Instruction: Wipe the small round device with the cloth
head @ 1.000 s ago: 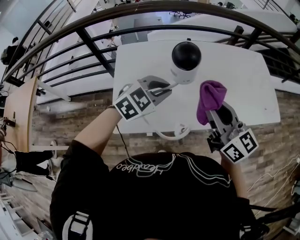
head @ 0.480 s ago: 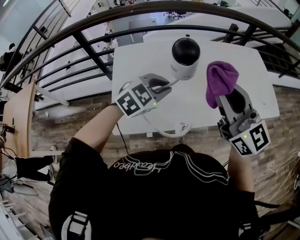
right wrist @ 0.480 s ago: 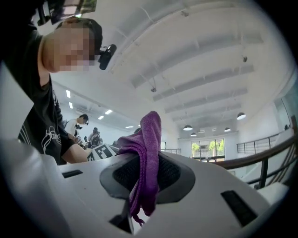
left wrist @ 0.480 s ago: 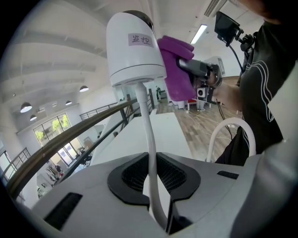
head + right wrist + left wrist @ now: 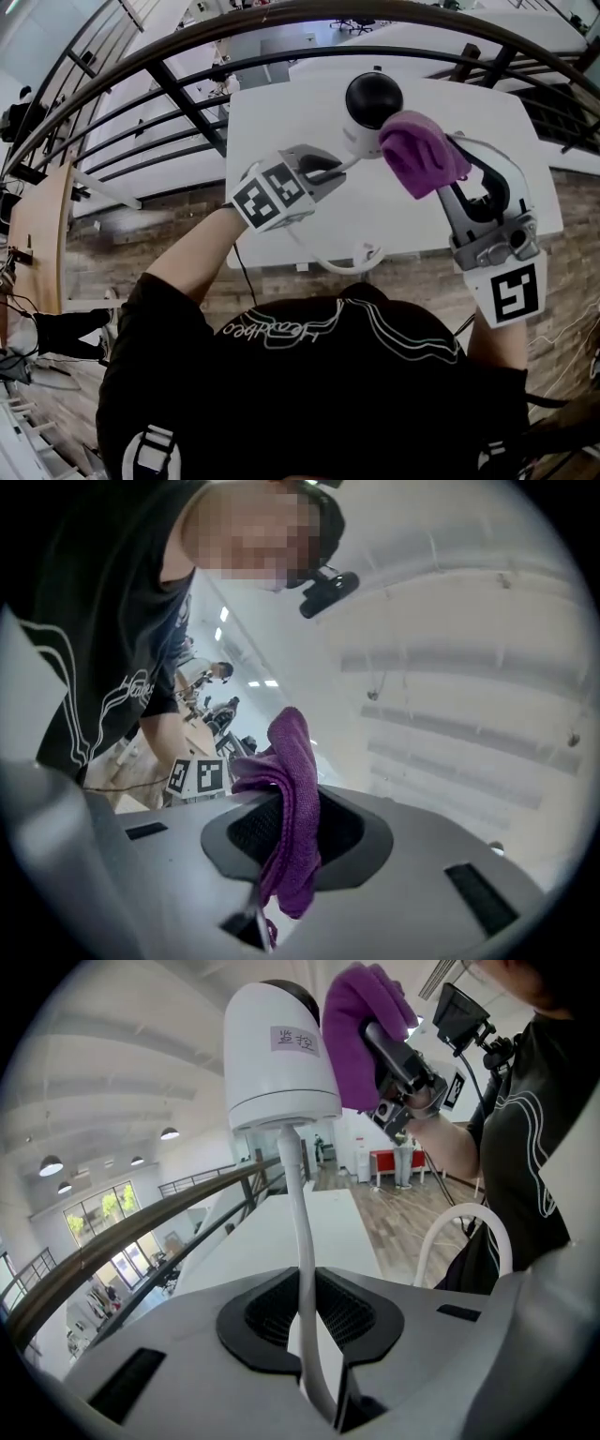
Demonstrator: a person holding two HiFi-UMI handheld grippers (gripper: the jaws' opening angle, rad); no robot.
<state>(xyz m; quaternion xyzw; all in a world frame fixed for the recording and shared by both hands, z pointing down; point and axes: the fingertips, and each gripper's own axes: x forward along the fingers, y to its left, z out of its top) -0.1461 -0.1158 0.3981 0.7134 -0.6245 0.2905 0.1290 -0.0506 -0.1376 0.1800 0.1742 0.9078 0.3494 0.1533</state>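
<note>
Head view: white round device (image 5: 373, 112), glossy black dome, over smooth table (image 5: 272, 131); bunched purple cloth (image 5: 422, 155) against it.
Left gripper view: left tongs (image 5: 317, 1382) pinching its thin white cable (image 5: 300, 1232).
Right gripper view: right tongs (image 5: 274, 892) pinching fuzzy cloth.

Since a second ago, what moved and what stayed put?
The right gripper, shut on the purple cloth, rose, rolled over and carried the cloth across to the side of the small round device; whether they touch is unclear. Nothing was grabbed or let go. The left gripper stayed put, shut on the white cable, and the device stayed on the table.
</note>
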